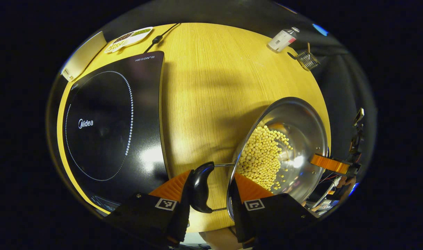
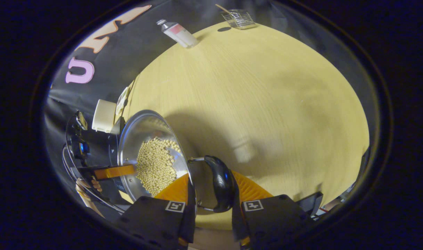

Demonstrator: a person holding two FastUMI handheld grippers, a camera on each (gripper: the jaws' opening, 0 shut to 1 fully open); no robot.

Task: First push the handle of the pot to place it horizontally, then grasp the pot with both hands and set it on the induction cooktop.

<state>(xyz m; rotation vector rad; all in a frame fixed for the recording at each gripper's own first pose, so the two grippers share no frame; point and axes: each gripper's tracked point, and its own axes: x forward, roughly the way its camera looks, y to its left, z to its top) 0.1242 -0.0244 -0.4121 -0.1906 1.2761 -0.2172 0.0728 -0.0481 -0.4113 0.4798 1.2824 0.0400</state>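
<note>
A steel pot holding soybeans hangs tilted over the wooden table, to the right of the black induction cooktop. My left gripper is shut on the pot's near black handle, one finger outside the handle and the other inside the rim. Across the pot, the right gripper holds the far side. In the right gripper view, my right gripper clamps the other black handle and the rim of the pot the same way. The left gripper and a hand show beyond the soybeans.
A small bottle lies at the table's far edge beside a wire basket. A dish of beans, a white box and the cooktop's cable sit behind the cooktop. Bare wood stretches right of the pot.
</note>
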